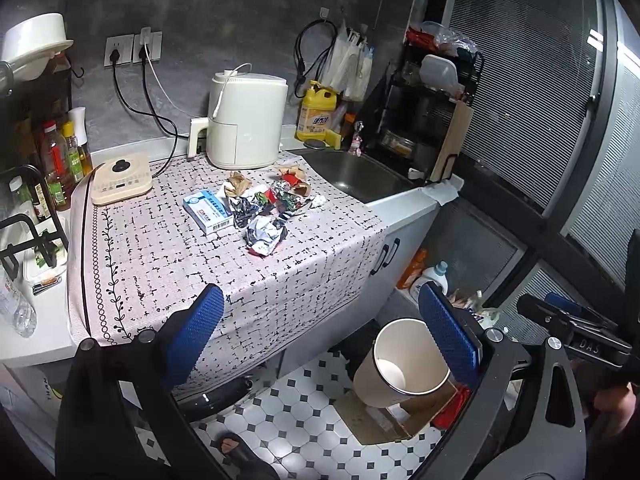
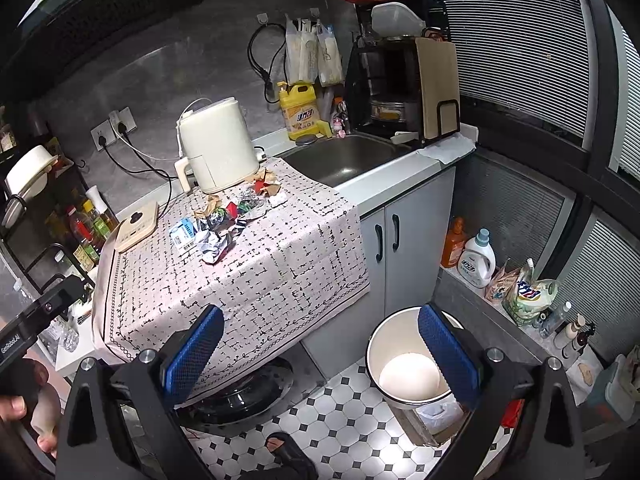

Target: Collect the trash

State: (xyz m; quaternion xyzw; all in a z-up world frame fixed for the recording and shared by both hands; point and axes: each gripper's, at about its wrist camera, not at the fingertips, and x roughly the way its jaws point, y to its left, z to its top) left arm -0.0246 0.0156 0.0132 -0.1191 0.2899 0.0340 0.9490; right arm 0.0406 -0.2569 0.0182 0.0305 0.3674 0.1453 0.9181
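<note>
A pile of crumpled wrappers and paper scraps lies mid-counter on a patterned cloth, with a blue-and-white carton at its left edge. My left gripper hovers open and empty off the counter's front edge. The right wrist view shows the same trash pile and carton, and my right gripper is also open and empty, short of the cloth. A large paper cup stands empty on a cardboard box on the floor; in the right wrist view my right finger crosses the paper cup.
A cream air fryer stands behind the pile, and a flat cream appliance sits to its left. The sink lies to the right, with a yellow detergent jug behind. Bottles line the left side. A foot is on the tiled floor.
</note>
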